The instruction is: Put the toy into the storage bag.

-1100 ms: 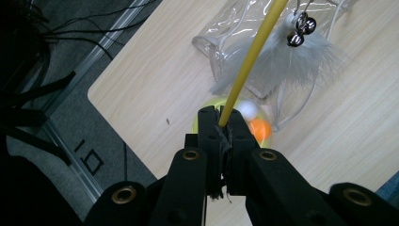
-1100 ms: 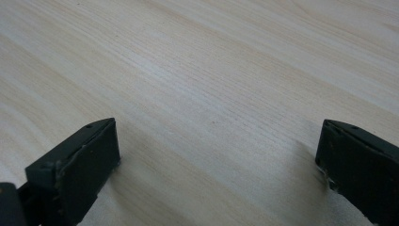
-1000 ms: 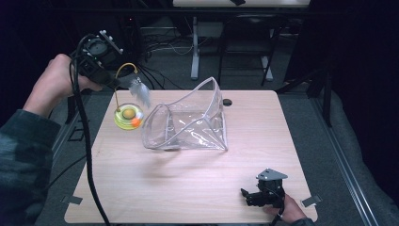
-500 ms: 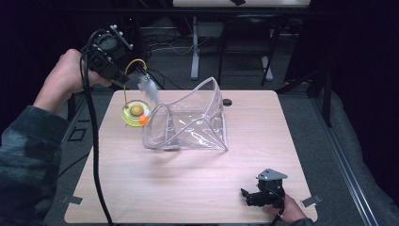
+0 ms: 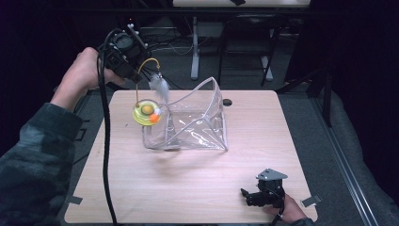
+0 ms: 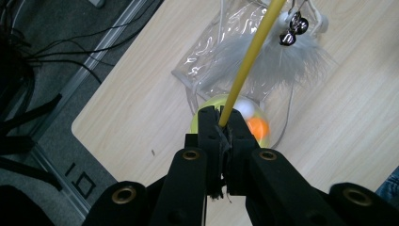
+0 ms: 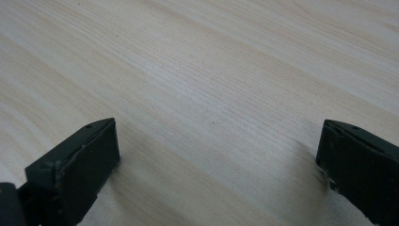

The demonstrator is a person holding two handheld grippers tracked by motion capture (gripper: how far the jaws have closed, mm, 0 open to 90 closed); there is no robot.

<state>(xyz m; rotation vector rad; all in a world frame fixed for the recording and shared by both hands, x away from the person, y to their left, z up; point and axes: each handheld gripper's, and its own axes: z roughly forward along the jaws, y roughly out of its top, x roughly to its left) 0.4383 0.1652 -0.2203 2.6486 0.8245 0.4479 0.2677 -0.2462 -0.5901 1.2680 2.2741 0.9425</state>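
Lifted toward the bag (image 5: pixel 197 122), toy (image 5: pixel 147 112) hangs below left gripper (image 5: pixel 141 70).

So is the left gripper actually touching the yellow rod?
Touching. The left gripper view shows the left gripper with its jaws shut on the yellow rod, which rises from between them with no gap.

A: What do the 2 jaws of the left gripper (image 6: pixel 221 123) hold?
B: They pinch a yellow rod (image 6: pixel 249 61).
A: Beyond it?
B: A grey feather (image 6: pixel 287 60), 2 small bells (image 6: pixel 292 29), a clear plastic bag (image 6: pixel 221 47), a yellow-green dish (image 6: pixel 203 118) with 1 orange ball (image 6: pixel 258 127) and 1 white ball (image 6: pixel 244 107), over the wooden table (image 6: pixel 141 99).
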